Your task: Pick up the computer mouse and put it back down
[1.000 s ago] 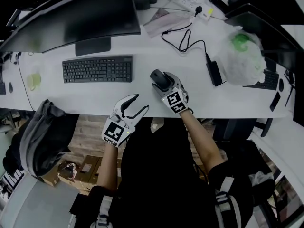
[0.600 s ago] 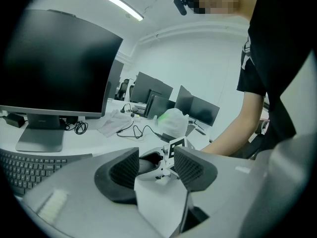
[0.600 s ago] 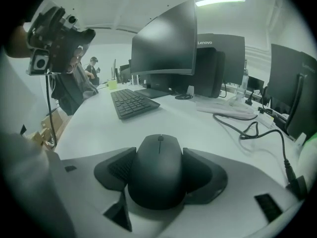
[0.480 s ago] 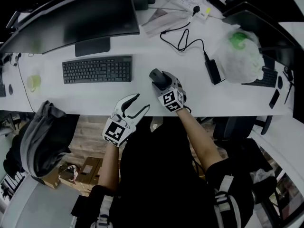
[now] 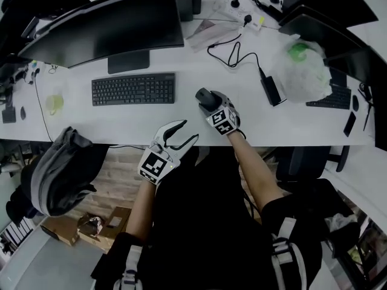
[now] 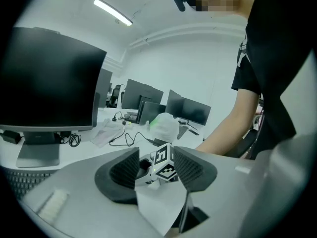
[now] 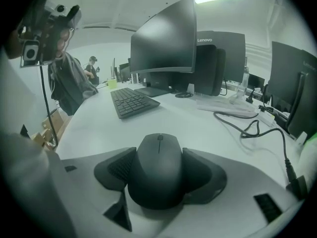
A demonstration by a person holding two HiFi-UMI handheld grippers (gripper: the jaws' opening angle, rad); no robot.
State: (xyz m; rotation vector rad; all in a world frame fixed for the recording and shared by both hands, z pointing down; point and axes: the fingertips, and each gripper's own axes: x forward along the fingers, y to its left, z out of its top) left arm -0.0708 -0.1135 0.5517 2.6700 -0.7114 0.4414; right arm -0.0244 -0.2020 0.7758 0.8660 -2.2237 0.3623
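**Computer mouse (image 7: 157, 168) clamped near the surface's (image 5: 121, 121) front edge**

It sits right of the keyboard (image 5: 133, 89), between the pads of the right claw (image 5: 210, 103), which press on its two sides. Its long axis follows the claw's line, wheel end pointing away toward the monitors (image 5: 115, 26). The left claw (image 5: 185, 132) hangs released and empty over the front edge.

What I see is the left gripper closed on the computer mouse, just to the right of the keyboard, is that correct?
Not quite, you have the wrong gripper. It is the right gripper that is closed on the computer mouse, just to the right of the keyboard. The right gripper view shows the mouse between its jaws. The left gripper is open and empty.
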